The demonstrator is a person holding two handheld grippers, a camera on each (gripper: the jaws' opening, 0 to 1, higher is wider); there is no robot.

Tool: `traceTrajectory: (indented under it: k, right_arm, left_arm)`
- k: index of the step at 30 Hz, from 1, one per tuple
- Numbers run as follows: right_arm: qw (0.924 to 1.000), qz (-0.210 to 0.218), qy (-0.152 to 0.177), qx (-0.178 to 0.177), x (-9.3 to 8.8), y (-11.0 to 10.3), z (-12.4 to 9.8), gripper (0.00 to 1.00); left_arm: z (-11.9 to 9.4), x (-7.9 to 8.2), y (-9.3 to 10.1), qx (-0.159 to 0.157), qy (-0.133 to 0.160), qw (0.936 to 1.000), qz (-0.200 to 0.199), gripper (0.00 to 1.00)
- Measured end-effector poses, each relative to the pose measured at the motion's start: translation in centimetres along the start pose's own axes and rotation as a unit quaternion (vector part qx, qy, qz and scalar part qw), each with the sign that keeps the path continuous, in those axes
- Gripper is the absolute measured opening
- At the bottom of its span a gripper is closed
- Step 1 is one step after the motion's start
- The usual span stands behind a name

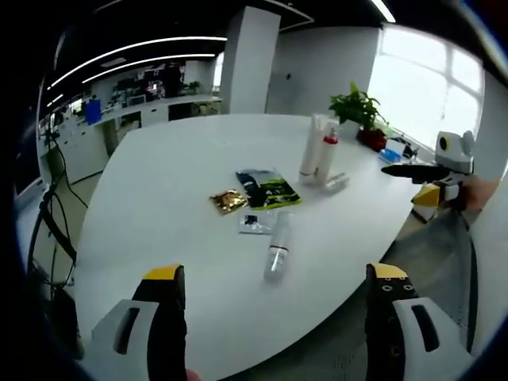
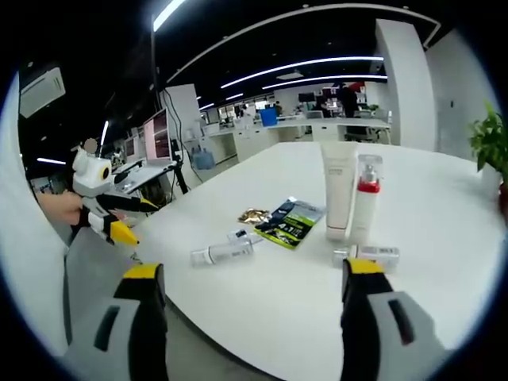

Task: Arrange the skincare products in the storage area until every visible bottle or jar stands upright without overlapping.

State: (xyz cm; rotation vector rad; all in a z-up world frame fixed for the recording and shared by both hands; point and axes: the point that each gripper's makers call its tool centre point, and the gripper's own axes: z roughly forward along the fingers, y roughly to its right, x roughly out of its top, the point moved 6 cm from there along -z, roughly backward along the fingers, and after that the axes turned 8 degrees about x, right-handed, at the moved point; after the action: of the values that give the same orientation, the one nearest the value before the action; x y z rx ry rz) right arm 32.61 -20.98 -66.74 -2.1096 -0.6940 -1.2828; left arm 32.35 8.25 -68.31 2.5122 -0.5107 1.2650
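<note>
Daylight pours in through a large window [image 1: 425,83] in the left gripper view, blown out to near white, so no detail shows through the panes. Long ceiling light strips [image 2: 305,67] glow against a dark ceiling in both views. The white worktop [image 1: 182,198] is evenly lit and bright, with only faint, soft shadows beside the upright bottles [image 2: 349,194]. Both pictures are mildly soft overall, with low detail on labels, and the far office background is hazy. Fisheye distortion bends the worktop's edge and the ceiling lights into curves, growing stronger toward the edges. The potted plant [image 1: 361,111] stands partly backlit by the window.
</note>
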Motion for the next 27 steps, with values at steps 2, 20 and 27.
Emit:
traceTrajectory:
  k: [2, 20, 27]
  right_arm:
    - [1.0000, 0.000, 0.000, -0.001, 0.0, 0.0, 0.0, 0.92]
    - [0.9996, -0.008, -0.024, -0.014, -0.2, 2.4, -0.2, 0.92]
    - [0.9988, -0.019, -0.042, -0.017, -0.2, 3.9, 0.0, 0.92]
  left_arm:
    - [0.0, 0.0, 0.0, -0.001, -0.001, 1.0000, 0.000, 0.92]
    - [0.2, -0.4, 0.0, -0.005, -0.010, 0.9999, -0.005, 0.93]
    - [0.2, -0.5, -0.1, -0.005, -0.013, 0.9999, -0.008, 0.93]
